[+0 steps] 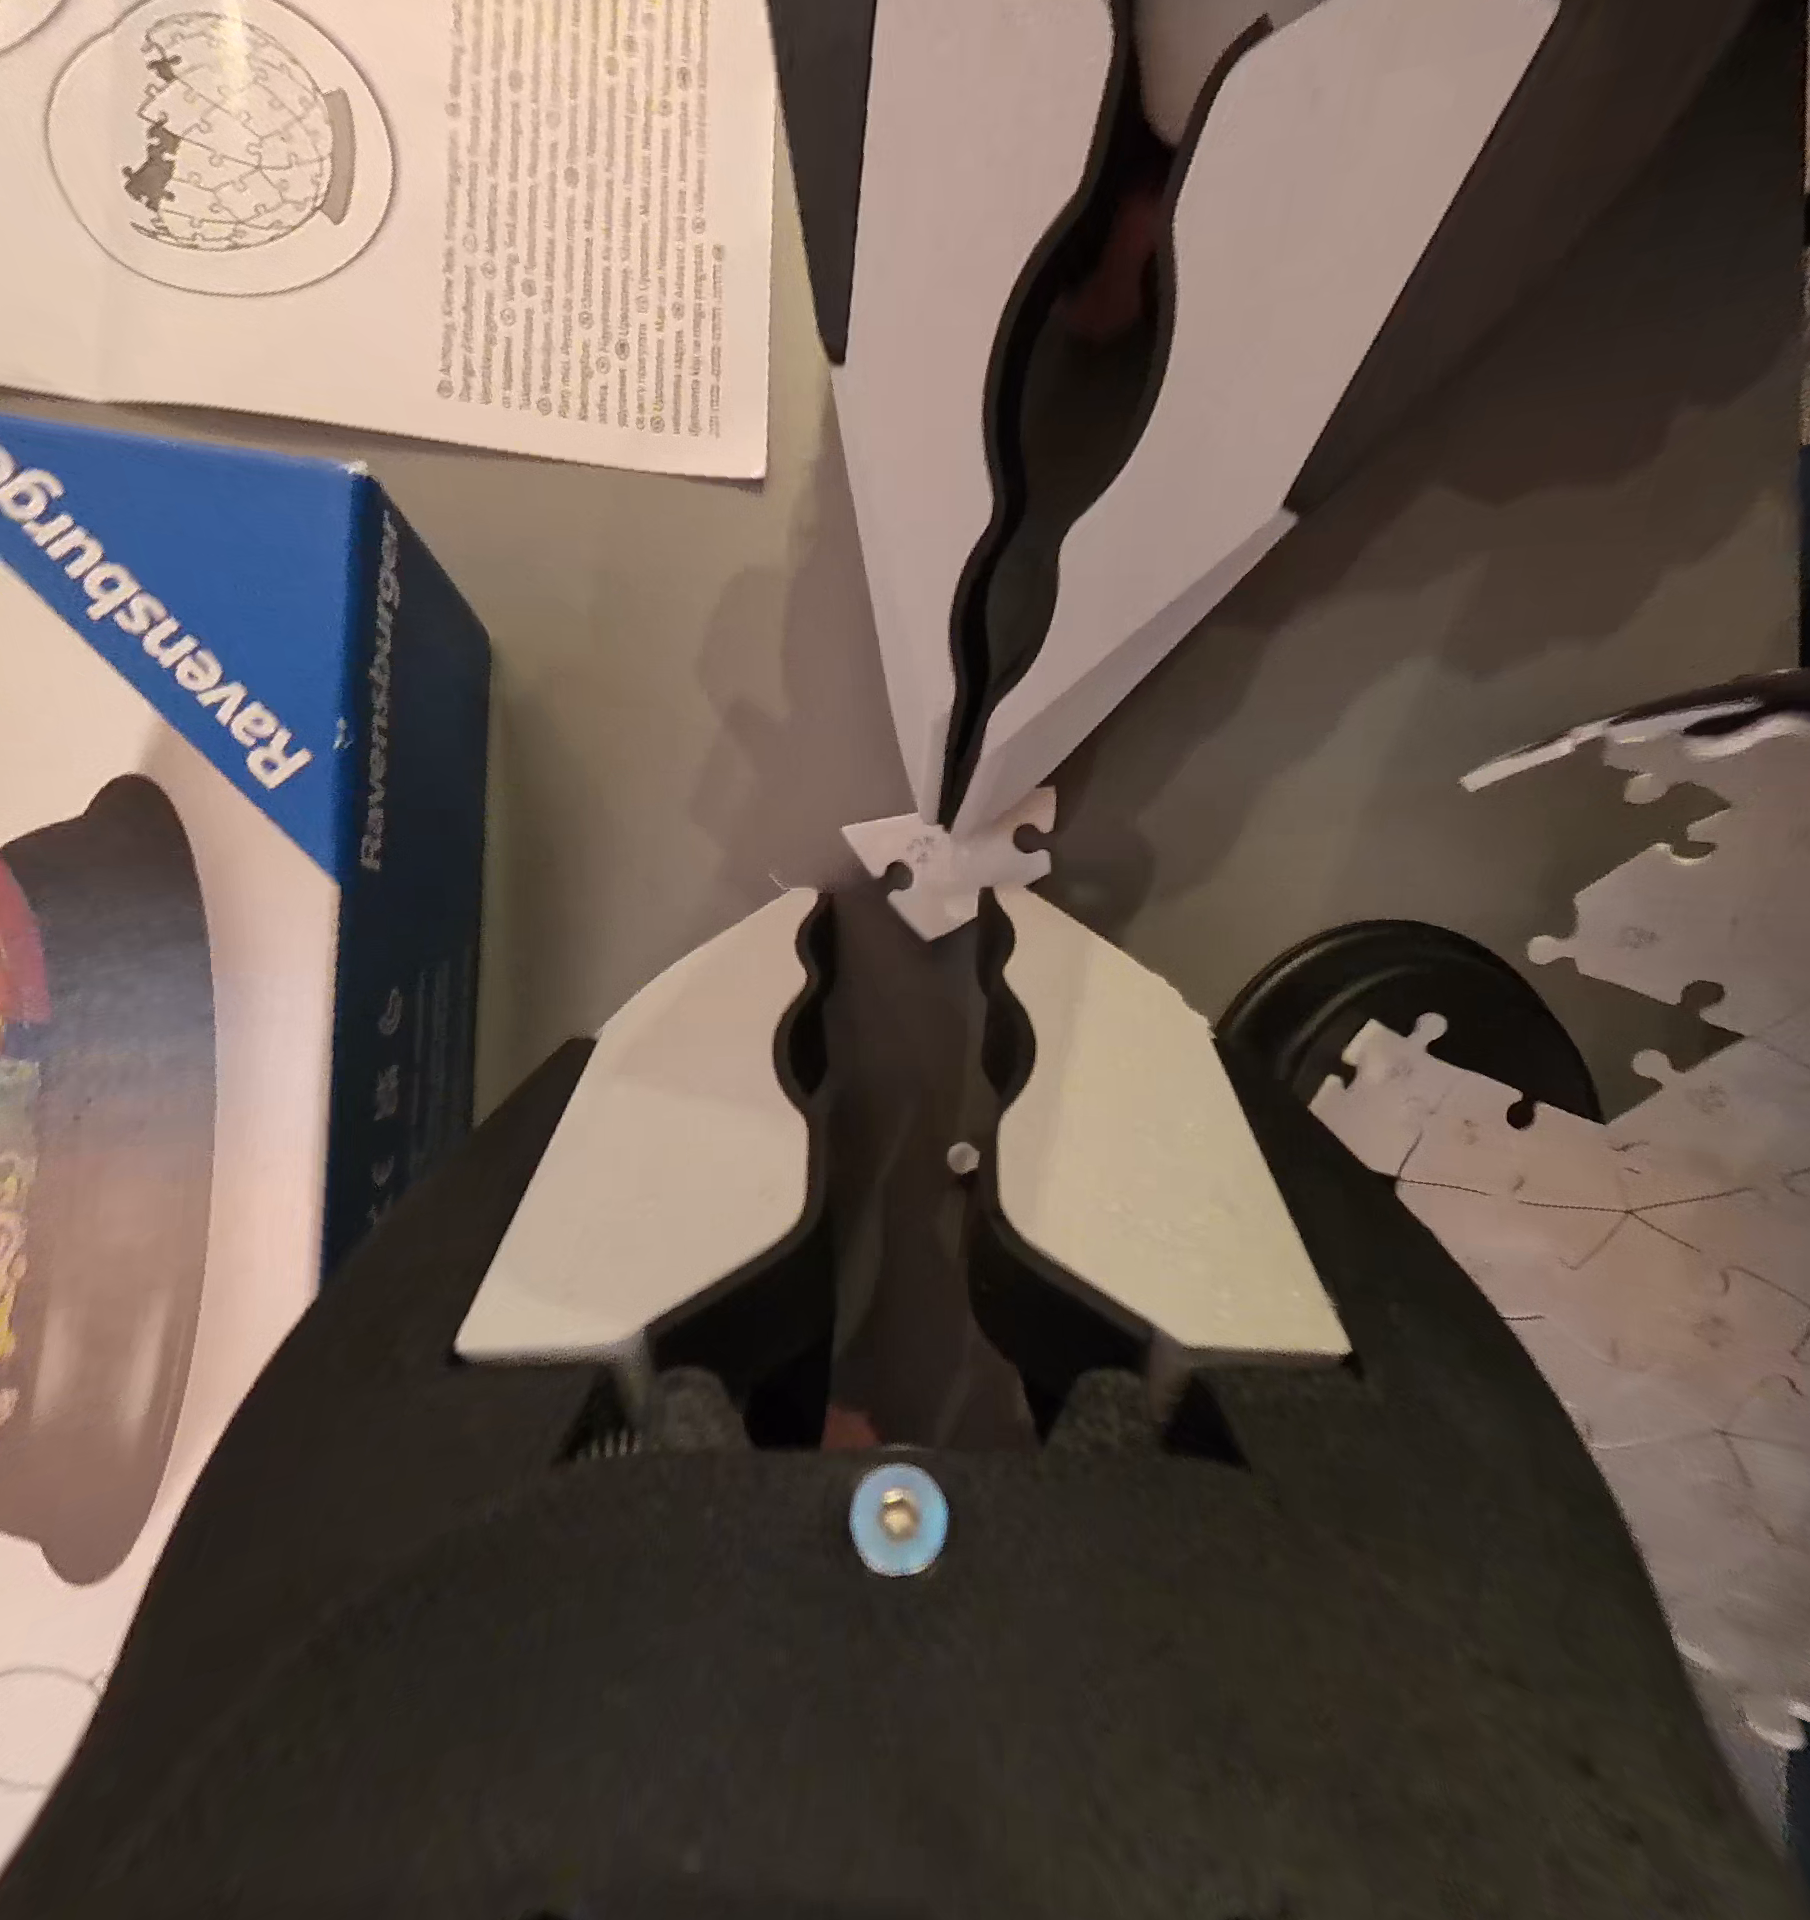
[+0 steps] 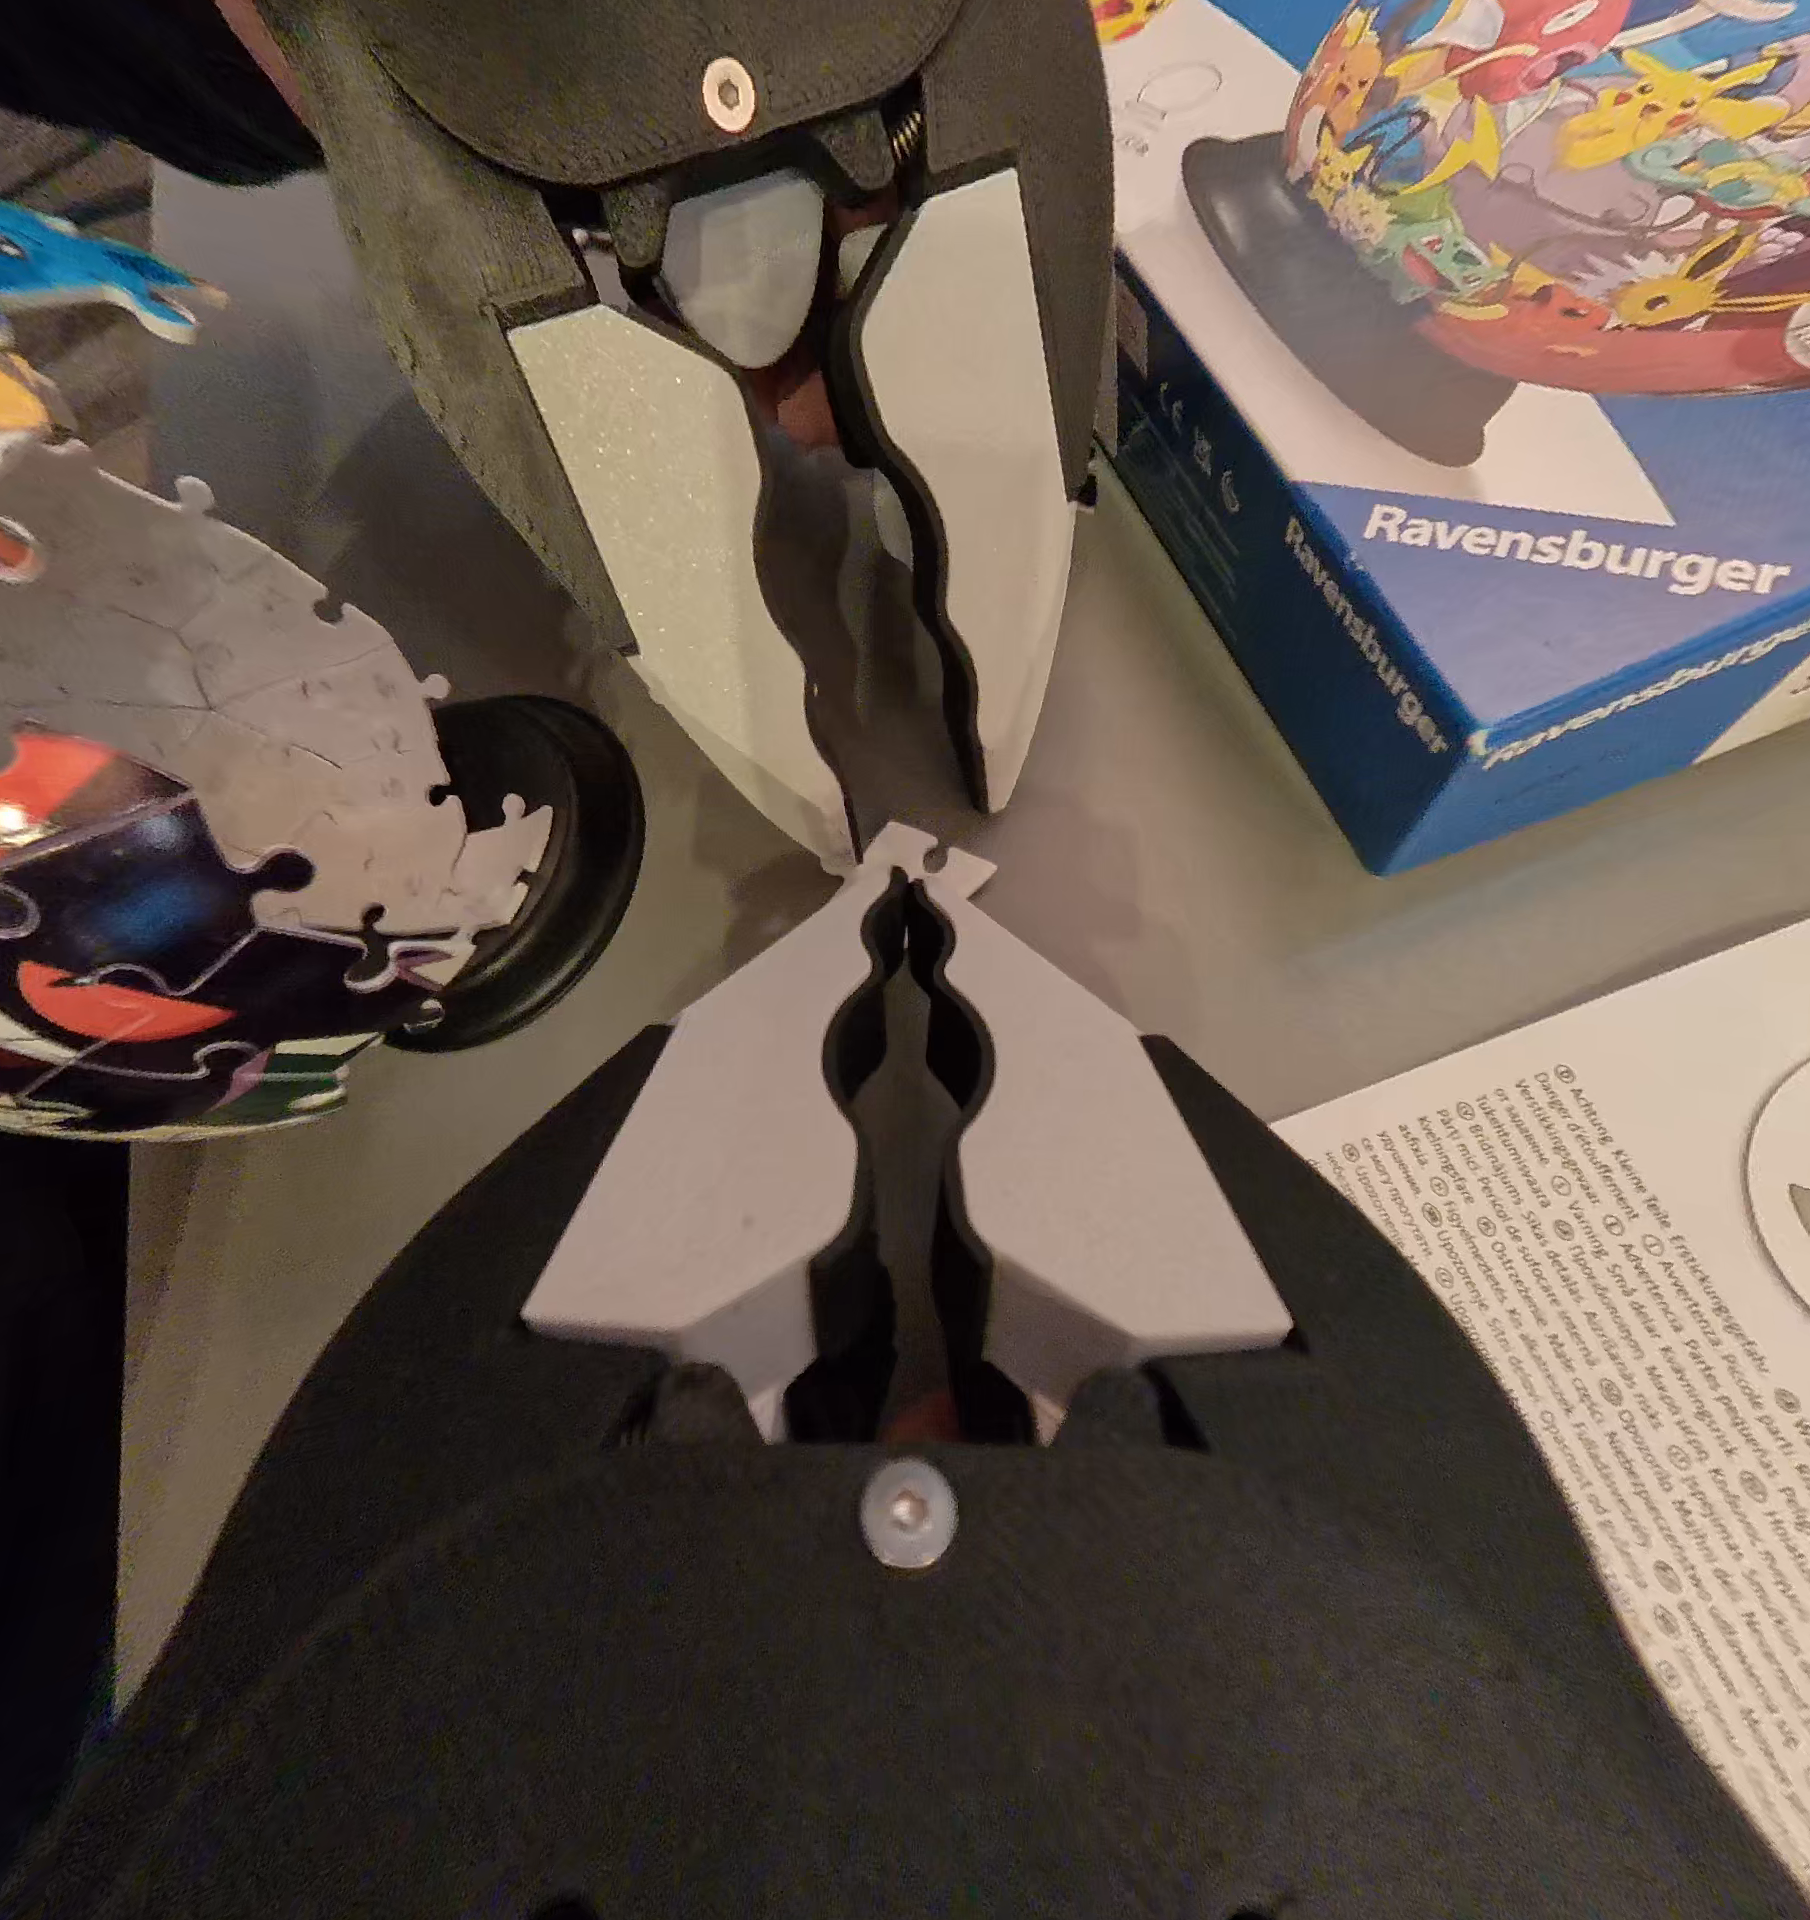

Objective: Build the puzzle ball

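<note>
While the two tongs meet tip to tip above the grey tabletop [image 1: 652,582], one small white puzzle piece [image 1: 948,864] sits between them. In the left wrist view, the left tongs [image 1: 906,906] have their fingers parted by a narrow gap, and the piece lies just at their tips; whether they really press on it, I cannot tell. The right tongs [image 1: 945,821] come from the opposite side, and their fingers are closed together on the upper edge of the piece. The right wrist view shows the same thing from the other side: the right tongs [image 2: 906,883] are pinched nearly flat on the puzzle piece [image 2: 916,854], and the left tongs [image 2: 916,810] point down at it from above, their tips a little apart.

The half-built puzzle ball [image 1: 1659,1195] is to the right of the left tongs, with its white inner side turned up, and it sits on a black round stand [image 1: 1327,987]. In the right wrist view the puzzle ball [image 2: 184,831] is to the left of the right tongs and shows also its coloured outer side. The blue puzzle box [image 1: 205,935] is to the left of the left tongs, and a printed instruction sheet [image 1: 444,239] lies beyond the box.
</note>
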Demonstrator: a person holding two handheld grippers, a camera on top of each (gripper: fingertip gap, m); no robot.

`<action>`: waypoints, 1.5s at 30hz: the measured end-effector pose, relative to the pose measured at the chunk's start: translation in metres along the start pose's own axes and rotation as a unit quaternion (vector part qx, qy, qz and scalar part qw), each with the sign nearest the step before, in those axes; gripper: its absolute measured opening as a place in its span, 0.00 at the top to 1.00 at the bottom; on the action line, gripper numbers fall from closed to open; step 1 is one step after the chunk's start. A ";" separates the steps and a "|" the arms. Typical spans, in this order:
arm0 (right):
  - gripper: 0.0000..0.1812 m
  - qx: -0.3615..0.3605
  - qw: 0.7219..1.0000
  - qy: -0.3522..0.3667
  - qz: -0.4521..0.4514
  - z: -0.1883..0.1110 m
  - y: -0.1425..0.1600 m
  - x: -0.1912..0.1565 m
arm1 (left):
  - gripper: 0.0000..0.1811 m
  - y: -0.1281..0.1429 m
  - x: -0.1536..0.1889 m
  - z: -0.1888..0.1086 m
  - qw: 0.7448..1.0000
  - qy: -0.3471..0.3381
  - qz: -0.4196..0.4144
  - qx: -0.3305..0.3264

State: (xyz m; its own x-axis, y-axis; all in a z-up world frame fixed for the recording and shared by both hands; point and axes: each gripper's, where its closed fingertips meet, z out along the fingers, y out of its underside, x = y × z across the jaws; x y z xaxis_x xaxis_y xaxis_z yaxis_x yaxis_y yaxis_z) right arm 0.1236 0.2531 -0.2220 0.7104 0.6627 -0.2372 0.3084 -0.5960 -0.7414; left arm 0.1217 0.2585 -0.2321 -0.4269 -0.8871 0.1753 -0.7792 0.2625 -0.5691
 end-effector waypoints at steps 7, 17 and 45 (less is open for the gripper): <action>0.90 -0.006 1.000 -0.004 0.001 -0.006 0.005 0.003 | 0.86 0.003 -0.003 -0.010 0.999 0.011 -0.026 0.027; 0.99 -0.036 0.998 0.014 -0.042 0.004 0.011 -0.004 | 0.85 0.003 0.003 -0.004 0.999 0.027 -0.016 0.035; 1.00 -0.024 0.997 0.039 -0.066 0.011 0.001 0.005 | 0.86 0.007 -0.002 -0.003 0.999 -0.033 0.018 0.029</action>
State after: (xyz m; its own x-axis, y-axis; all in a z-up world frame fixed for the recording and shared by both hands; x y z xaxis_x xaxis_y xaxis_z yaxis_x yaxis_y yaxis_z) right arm 0.1201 0.2608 -0.2306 0.7084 0.7002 -0.0894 0.4302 -0.5287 -0.7317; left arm 0.1159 0.2631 -0.2335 -0.4214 -0.9012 0.1010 -0.7351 0.2742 -0.6200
